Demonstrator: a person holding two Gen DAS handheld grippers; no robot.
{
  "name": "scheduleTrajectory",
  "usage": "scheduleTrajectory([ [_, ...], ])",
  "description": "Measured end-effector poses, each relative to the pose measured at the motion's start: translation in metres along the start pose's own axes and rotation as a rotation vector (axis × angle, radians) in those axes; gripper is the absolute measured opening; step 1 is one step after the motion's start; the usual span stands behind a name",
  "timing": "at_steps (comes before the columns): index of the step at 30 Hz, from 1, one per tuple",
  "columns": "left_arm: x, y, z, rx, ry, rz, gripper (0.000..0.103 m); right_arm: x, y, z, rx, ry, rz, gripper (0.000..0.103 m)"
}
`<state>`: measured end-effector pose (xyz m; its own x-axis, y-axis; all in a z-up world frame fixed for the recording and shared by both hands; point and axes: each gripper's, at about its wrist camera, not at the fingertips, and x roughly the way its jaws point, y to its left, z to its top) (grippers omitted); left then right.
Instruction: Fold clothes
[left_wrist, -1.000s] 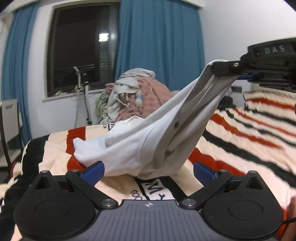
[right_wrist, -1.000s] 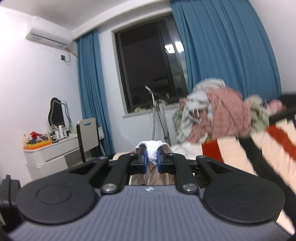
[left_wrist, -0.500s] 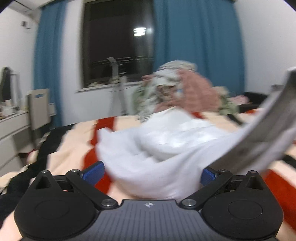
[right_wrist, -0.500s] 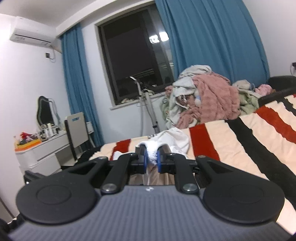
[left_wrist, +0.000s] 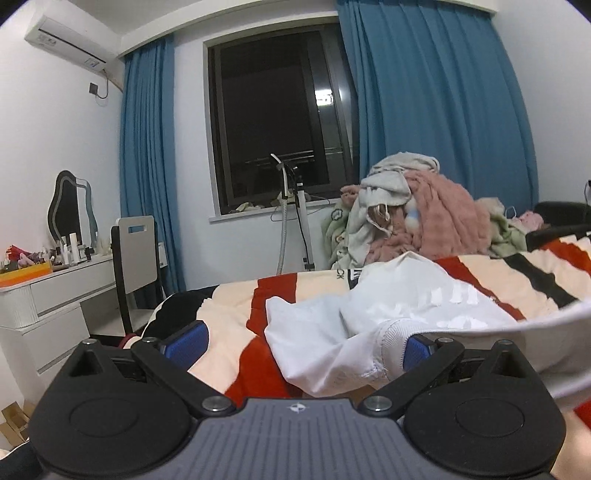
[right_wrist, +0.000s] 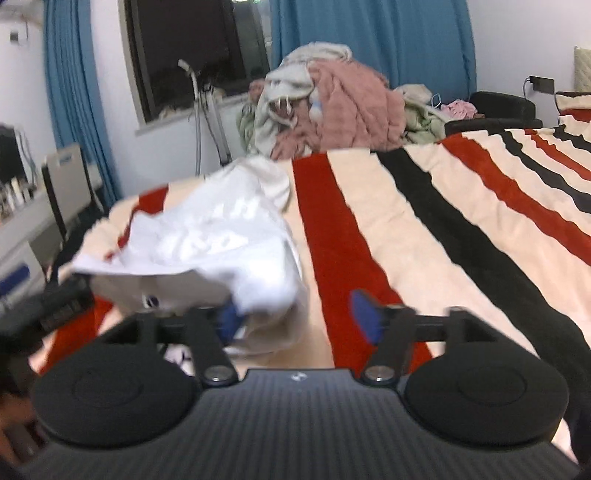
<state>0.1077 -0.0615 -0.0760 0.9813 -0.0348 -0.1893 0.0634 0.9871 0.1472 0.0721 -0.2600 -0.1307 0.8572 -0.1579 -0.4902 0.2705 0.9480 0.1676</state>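
A white garment (left_wrist: 373, 325) lies crumpled on the striped blanket (left_wrist: 229, 314). My left gripper (left_wrist: 295, 341) is open, and the cloth lies between its blue pads and drapes against the right one. In the right wrist view the same white garment (right_wrist: 218, 240) lies heaped on the blanket (right_wrist: 424, 221), blurred. My right gripper (right_wrist: 295, 315) is open; the cloth's near fold hangs over its left pad (right_wrist: 231, 319), while the right pad is bare.
A pile of unfolded clothes (left_wrist: 413, 218) sits at the bed's far edge under the window. A white dresser (left_wrist: 48, 295) and a chair (left_wrist: 136, 258) stand at the left. The left gripper's body (right_wrist: 40, 306) shows at the right view's left edge.
My right gripper has opened and let go of the white garment it was pinching. The garment has dropped from its stretched, lifted state onto the blanket. My left gripper has swung left and stayed open.
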Motion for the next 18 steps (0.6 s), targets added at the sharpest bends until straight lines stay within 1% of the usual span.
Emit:
scheduleTrajectory([
  [1, 0.000, 0.002, 0.001, -0.012, 0.010, -0.002, 0.103, 0.001, 0.005, -0.001, -0.030, 0.009, 0.003, 0.078],
  [3, 0.000, 0.007, 0.004, -0.044, 0.032, -0.008, 0.103, 0.000, 0.016, -0.004, -0.106, 0.009, -0.002, 0.078],
  [5, -0.002, 0.012, 0.005, -0.070, 0.037, -0.008, 0.103, -0.004, 0.029, -0.006, -0.192, -0.027, -0.024, 0.079],
  [6, -0.003, 0.013, 0.005, -0.075, 0.035, -0.007, 0.103, -0.005, 0.035, -0.007, -0.231, -0.052, -0.038, 0.082],
  [10, -0.007, 0.007, 0.004, -0.044, 0.028, -0.015, 0.103, -0.004, 0.055, -0.007, -0.338, -0.143, -0.083, 0.082],
  [12, -0.009, -0.001, 0.001, 0.000, 0.022, -0.025, 0.103, -0.009, 0.055, 0.000, -0.323, -0.213, -0.098, 0.082],
  [14, -0.008, -0.012, -0.004, 0.060, 0.034, -0.036, 0.103, -0.019, 0.045, 0.010, -0.246, -0.278, -0.119, 0.082],
  [16, -0.006, -0.023, -0.012, 0.117, 0.049, -0.043, 0.103, -0.029, 0.029, 0.018, -0.145, -0.317, -0.115, 0.082],
  [18, -0.001, -0.033, -0.020, 0.173, 0.062, -0.035, 0.103, -0.033, 0.016, 0.022, -0.078, -0.328, -0.116, 0.082],
])
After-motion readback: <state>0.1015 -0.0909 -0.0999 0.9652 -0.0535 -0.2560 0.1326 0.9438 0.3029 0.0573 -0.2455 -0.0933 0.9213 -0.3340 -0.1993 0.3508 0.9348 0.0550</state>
